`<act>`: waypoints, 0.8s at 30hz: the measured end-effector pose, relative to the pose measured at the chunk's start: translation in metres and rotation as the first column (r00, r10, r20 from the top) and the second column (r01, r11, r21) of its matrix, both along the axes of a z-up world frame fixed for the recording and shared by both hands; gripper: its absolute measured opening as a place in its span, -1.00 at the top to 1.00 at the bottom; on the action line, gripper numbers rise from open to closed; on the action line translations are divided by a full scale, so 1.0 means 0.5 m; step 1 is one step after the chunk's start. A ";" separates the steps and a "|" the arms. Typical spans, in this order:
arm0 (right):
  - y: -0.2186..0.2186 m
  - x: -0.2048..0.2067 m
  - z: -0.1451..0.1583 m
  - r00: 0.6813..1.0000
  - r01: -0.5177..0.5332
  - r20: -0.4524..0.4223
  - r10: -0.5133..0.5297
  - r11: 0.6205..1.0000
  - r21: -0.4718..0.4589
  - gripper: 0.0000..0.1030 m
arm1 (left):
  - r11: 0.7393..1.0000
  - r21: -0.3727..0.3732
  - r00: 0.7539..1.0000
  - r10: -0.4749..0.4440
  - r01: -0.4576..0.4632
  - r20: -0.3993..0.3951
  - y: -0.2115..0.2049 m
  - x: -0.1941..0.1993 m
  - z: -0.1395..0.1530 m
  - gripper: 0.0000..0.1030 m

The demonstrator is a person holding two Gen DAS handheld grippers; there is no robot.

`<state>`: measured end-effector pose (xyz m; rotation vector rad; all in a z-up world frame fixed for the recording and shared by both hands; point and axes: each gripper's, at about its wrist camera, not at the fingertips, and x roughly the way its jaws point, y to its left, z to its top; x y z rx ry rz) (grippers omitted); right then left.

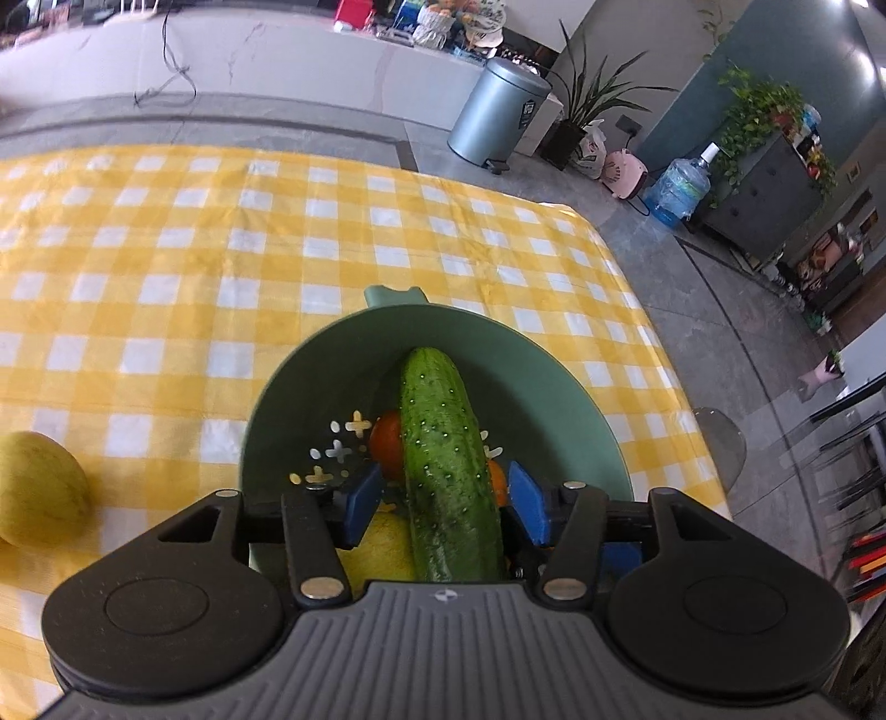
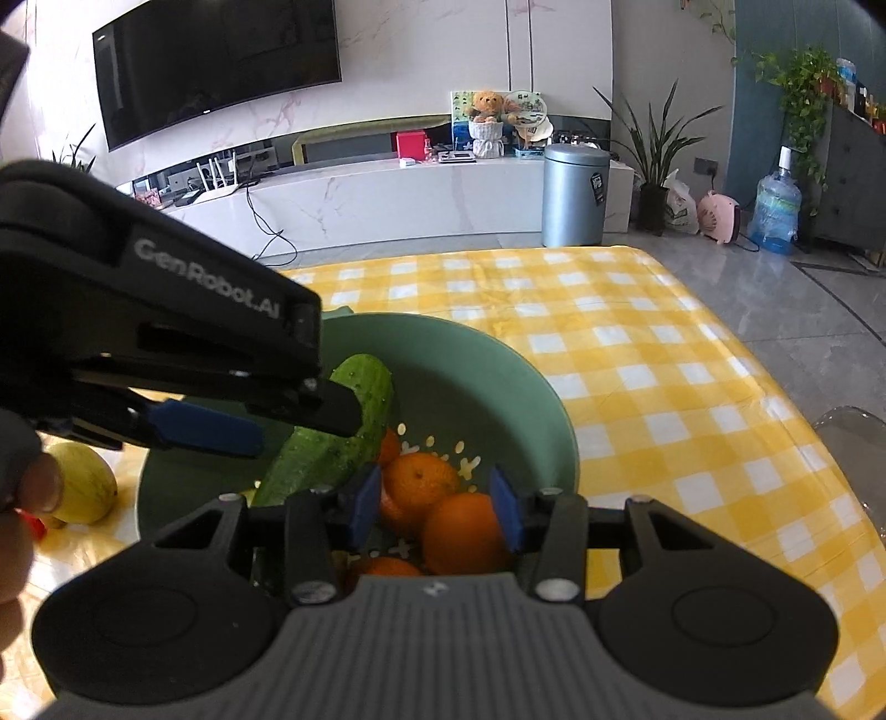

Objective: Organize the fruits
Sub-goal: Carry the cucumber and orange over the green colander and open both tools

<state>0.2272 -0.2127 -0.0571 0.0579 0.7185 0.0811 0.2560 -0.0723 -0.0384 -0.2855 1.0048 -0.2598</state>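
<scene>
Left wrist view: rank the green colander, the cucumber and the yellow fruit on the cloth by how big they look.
1. green colander, clearly largest.
2. cucumber.
3. yellow fruit, cut off by the frame edge, so its rank below the cucumber is unsure.

A yellow-checked table (image 1: 387, 232) carried a green colander (image 1: 310, 376) ahead of the gripper, a yellow fruit (image 1: 39, 487) to its left.

A black television (image 2: 216, 61) hangs on the marble wall (image 2: 421, 50); a grey bin (image 2: 573, 194) stands on the grey floor (image 2: 775, 299).
</scene>
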 end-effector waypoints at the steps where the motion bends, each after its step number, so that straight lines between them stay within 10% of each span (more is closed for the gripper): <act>1: 0.001 -0.001 0.001 1.000 0.003 0.004 -0.003 1.000 -0.006 0.17 | 1.000 0.018 1.000 -0.003 0.003 0.006 -0.002 -0.004 0.005 -0.22; 10: 0.005 -0.034 0.024 0.993 0.044 0.108 -0.038 0.998 -0.052 -0.31 | 0.990 0.137 0.997 -0.032 0.022 0.075 0.003 -0.055 0.047 -0.22; 24: 0.025 -0.108 0.065 0.965 0.056 0.259 -0.048 0.998 -0.024 -0.44 | 0.986 0.167 0.989 -0.021 -0.004 0.146 0.079 -0.149 0.102 -0.24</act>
